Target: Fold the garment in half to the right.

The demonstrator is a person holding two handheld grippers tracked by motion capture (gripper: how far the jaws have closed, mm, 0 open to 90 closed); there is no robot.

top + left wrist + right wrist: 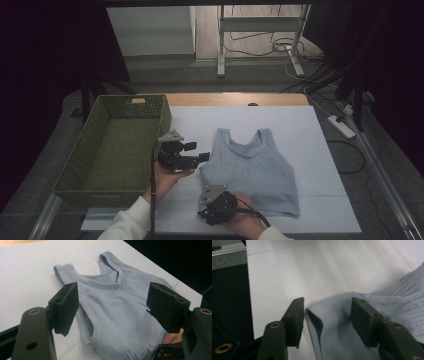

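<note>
1. A light blue knit top lies flat on the white table cover, a little right of the middle of the high view, with its straps toward the top of the frame and its hem toward the bottom.
2. The left gripper is at the centre left of the high view, just beside the left edge of the top. Its jaws are apart and hold nothing.
3. In the left gripper view the top fills the middle of the frame, and the two black jaws stand wide on both sides of it without pressing on it.
4. The right gripper is at the bottom centre of the high view, at the lower left corner of the top.
5. In the right gripper view the folded corner of the hem lies between the jaws. The jaws are not pressing on the cloth, so it is not grasped.
6. A green woven basket stands at the left of the high view, beside the white cover.
</note>
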